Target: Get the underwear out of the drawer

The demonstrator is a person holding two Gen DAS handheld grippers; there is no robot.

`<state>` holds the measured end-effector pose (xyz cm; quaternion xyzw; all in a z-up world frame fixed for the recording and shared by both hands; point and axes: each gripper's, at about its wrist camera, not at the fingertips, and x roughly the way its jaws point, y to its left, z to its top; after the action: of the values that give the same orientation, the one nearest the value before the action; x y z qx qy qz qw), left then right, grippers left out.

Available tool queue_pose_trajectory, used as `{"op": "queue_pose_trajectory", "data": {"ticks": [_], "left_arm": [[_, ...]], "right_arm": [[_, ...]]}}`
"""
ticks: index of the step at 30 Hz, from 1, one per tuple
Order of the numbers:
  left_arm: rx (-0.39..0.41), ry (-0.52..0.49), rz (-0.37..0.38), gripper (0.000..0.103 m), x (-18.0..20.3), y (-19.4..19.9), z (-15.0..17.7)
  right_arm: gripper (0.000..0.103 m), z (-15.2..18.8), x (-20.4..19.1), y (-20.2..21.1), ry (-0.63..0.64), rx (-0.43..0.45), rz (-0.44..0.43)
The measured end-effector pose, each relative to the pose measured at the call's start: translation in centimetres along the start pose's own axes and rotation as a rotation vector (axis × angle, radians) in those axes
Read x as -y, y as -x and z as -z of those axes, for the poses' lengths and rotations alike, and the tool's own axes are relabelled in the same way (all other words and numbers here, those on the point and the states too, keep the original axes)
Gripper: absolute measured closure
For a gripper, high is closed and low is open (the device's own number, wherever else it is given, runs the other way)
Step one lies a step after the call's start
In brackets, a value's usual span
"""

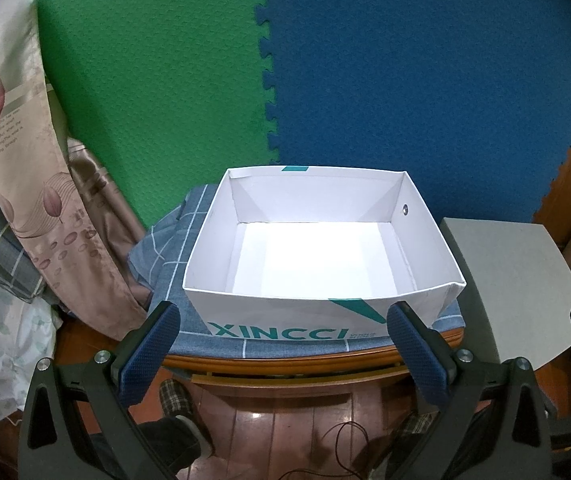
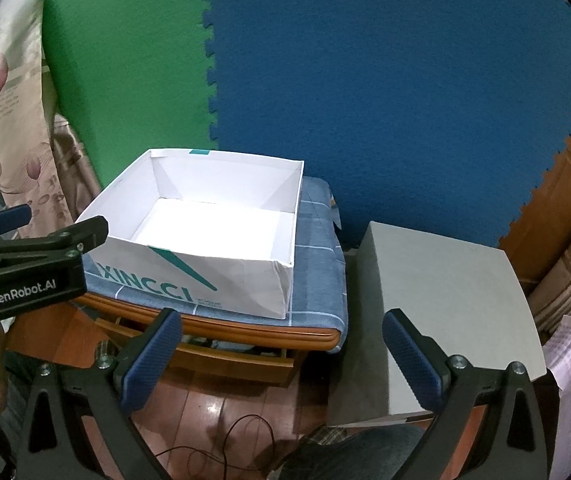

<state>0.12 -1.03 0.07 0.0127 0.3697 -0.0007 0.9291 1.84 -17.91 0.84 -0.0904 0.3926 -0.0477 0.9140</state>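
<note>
A wooden drawer sits slightly open under the top of a small wooden table; cloth shows faintly in its gap. It also shows in the left wrist view. No underwear is clearly seen. My left gripper is open and empty, in front of the table edge above the drawer. My right gripper is open and empty, to the right of the drawer front. The left gripper's body shows at the left of the right wrist view.
An empty white "XINCCI" box stands on a blue checked cloth on the table. A grey box stands to the right. Green and blue foam mats back the scene. A curtain hangs at left. A cable lies on the wooden floor.
</note>
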Motion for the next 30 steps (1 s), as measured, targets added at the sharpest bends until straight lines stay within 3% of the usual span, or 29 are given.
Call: {"op": "queue_pose_trajectory", "data": {"ticks": [30], "left_arm": [[-0.018, -0.004, 0.017, 0.001, -0.10, -0.42, 0.35]], "right_arm": [[0.000, 0.44, -0.31, -0.28, 0.006, -0.015, -0.007]]}}
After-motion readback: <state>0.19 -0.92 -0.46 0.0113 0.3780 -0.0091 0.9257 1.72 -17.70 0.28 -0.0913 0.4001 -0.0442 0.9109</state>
